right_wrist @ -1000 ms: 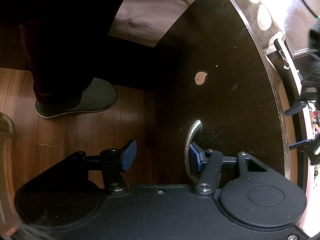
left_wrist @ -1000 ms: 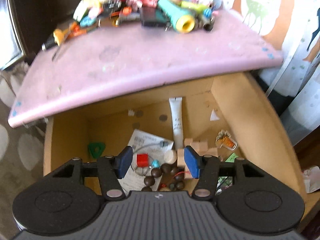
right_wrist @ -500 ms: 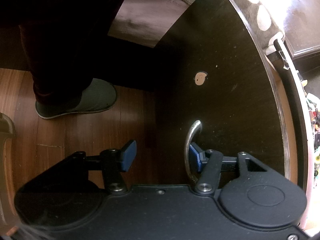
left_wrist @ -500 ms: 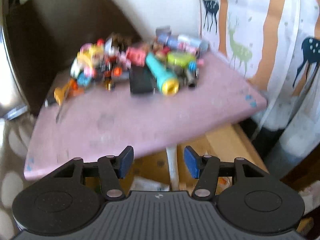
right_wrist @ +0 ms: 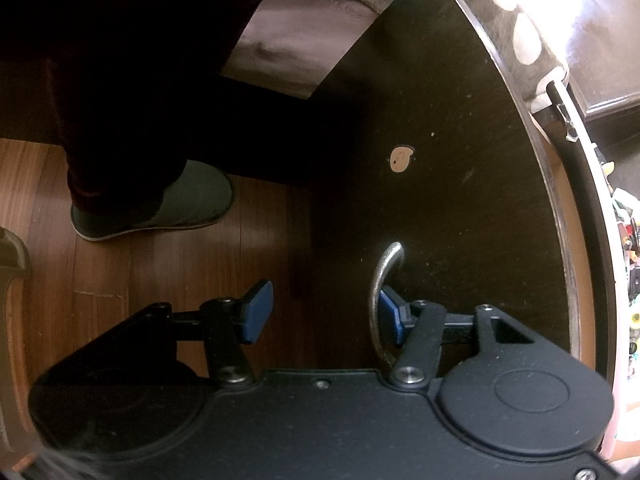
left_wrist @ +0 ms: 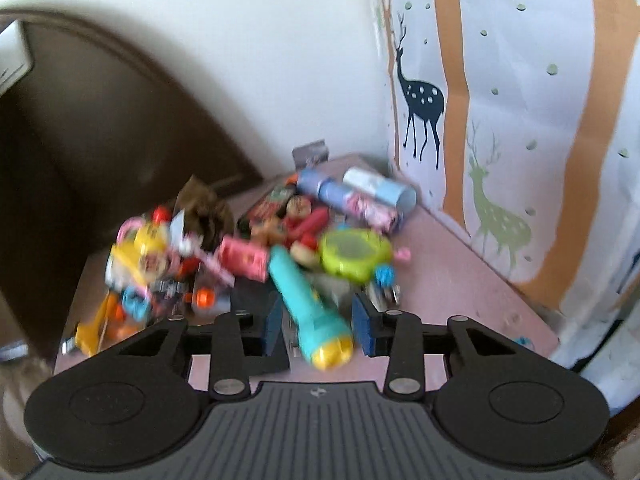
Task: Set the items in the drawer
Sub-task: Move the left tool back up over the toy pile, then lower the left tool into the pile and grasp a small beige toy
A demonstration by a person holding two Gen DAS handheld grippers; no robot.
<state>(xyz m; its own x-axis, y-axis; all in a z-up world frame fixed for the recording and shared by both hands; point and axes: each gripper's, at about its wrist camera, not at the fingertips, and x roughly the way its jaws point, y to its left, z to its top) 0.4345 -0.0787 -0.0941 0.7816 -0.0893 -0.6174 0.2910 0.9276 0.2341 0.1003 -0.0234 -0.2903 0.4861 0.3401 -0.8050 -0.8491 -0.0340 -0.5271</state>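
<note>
Since a second ago the left gripper [left_wrist: 318, 326] has been lifted from over the drawer to the bench [left_wrist: 460, 264], fingers spread about the teal flashlight [left_wrist: 310, 312] (unclamped). The right gripper [right_wrist: 322, 314], open, has one finger hooked behind the drawer handle [right_wrist: 380, 296].

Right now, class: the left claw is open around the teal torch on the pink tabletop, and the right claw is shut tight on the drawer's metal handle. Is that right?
One slip. The right claw is not shut: the right wrist view shows it open, one finger hooked behind the metal handle. The left claw is indeed open around the teal torch on the pink tabletop.
</note>
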